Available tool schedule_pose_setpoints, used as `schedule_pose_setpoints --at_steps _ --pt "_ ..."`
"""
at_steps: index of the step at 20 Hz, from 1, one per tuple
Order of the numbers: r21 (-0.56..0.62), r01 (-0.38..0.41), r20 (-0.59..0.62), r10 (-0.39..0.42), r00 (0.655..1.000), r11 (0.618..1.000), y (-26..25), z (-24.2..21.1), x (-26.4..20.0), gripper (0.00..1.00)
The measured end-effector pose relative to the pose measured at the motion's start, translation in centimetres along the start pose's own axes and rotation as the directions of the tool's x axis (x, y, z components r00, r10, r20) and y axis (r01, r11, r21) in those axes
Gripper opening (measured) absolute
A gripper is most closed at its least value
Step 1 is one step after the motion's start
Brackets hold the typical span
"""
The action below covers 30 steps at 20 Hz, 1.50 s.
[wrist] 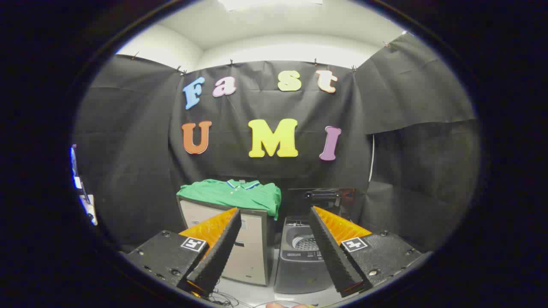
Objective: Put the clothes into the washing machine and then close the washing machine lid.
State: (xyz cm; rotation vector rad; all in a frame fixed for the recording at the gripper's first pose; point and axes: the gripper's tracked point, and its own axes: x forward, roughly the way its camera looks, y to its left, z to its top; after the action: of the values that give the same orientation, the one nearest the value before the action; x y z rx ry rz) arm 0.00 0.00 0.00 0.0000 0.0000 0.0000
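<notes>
A folded green polo shirt [233, 194] lies on top of a beige cabinet [250, 252], beyond my left finger. To the right of the cabinet stands a small grey top-loading washing machine [297, 265] with its lid [321, 196] raised against the wall and the drum [305, 243] showing. My gripper [274, 216] is open, well short of both, with nothing between its fingers. The gap between the fingers frames the cabinet's right edge and the machine's left half.
Black cloth walls close in the booth behind and on both sides. Loose cables [222, 297] lie on the pale floor just below my fingers. A bright object [81, 188] stands at the far left past the cloth.
</notes>
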Motion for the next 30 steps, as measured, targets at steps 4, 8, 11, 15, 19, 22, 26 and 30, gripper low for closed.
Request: schedule_pose_setpoints --at_steps 4,8,11,15,19,22,26,30 --pt "0.045 0.008 0.001 -0.008 1.0 0.999 -1.1 0.2 0.9 1.0" --pt "0.017 0.005 0.014 -0.006 1.0 1.0 -1.2 0.7 1.3 0.99" --pt "0.017 -0.001 0.015 0.001 1.0 1.0 -0.7 1.0 1.9 1.0" --pt "0.01 -0.003 0.024 0.003 1.0 1.0 0.8 2.1 2.3 1.0" --pt "0.009 -0.005 0.024 0.005 1.0 1.0 3.1 3.3 3.0 1.0" --pt "0.03 -0.007 0.011 0.007 1.0 1.0 5.4 4.6 4.0 1.0" --pt "0.075 -0.051 -0.04 0.054 0.998 0.996 9.7 6.4 6.7 1.0" --pt "0.089 -0.101 -0.138 0.112 0.984 0.991 13.9 7.3 11.0 1.0"
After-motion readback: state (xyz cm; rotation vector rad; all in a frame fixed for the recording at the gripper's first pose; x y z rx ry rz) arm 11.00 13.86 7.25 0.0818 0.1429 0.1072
